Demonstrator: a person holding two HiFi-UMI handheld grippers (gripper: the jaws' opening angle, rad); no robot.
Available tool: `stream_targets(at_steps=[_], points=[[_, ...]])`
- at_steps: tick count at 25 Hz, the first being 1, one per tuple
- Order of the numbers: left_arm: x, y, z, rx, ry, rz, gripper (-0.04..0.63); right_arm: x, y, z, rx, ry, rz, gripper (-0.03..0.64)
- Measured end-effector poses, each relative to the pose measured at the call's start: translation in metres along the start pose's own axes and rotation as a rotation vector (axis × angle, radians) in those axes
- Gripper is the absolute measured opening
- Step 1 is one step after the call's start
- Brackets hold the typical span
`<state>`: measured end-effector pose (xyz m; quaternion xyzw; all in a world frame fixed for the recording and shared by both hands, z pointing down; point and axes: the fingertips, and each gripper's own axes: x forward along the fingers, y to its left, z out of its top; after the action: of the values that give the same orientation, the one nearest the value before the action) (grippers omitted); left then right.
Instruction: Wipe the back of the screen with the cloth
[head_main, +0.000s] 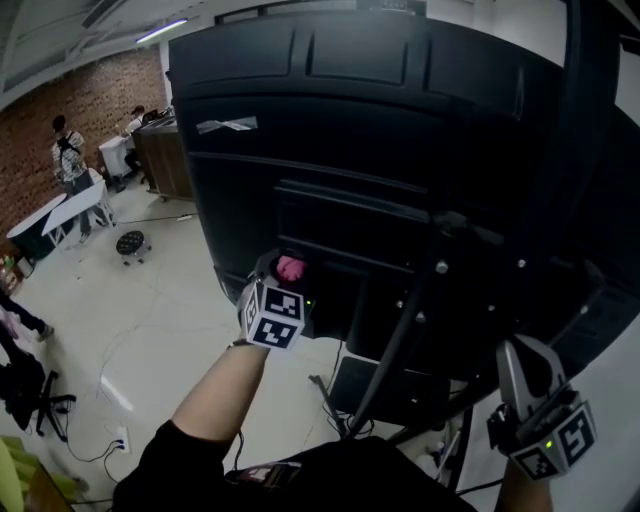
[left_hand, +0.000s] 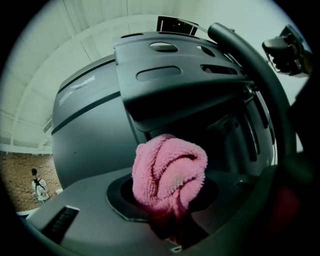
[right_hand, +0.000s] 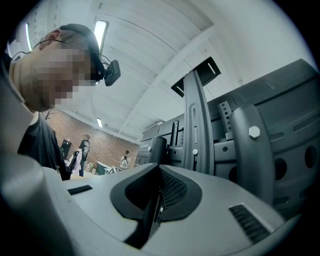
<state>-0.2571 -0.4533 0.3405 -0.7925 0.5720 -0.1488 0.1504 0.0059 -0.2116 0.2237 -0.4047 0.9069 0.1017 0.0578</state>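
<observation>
Pink cloth (left_hand: 167, 172), soft and light, is bunching in the left gripper's (left_hand: 169, 227) pinch near the screen (head_main: 380, 150), while the right gripper (right_hand: 155, 210) is hanging closed, empty.

Cloth (head_main: 290, 267) mostly hidden behind left gripper (head_main: 284, 282); screen (head_main: 380, 120) cropped at right edge.

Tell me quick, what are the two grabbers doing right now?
Left gripper: shut on the pink cloth.
Right gripper: shut, holding nothing.
</observation>
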Motion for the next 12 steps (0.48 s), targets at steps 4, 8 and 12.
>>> stream_targets(at_steps=[4,8,12], points=[[0.010,-0.066,0.015,0.060,-0.024,-0.117,0.147,-0.001,0.003,-0.002,0.006,0.005,0.004,0.002],[0.015,-0.088,0.023,0.080,-0.044,-0.153,0.132,-0.010,0.004,-0.003,0.008,0.021,-0.016,0.002],[-0.015,-0.025,-0.010,0.026,-0.052,-0.112,0.135,0.003,0.005,-0.008,0.016,0.033,-0.006,0.002]])
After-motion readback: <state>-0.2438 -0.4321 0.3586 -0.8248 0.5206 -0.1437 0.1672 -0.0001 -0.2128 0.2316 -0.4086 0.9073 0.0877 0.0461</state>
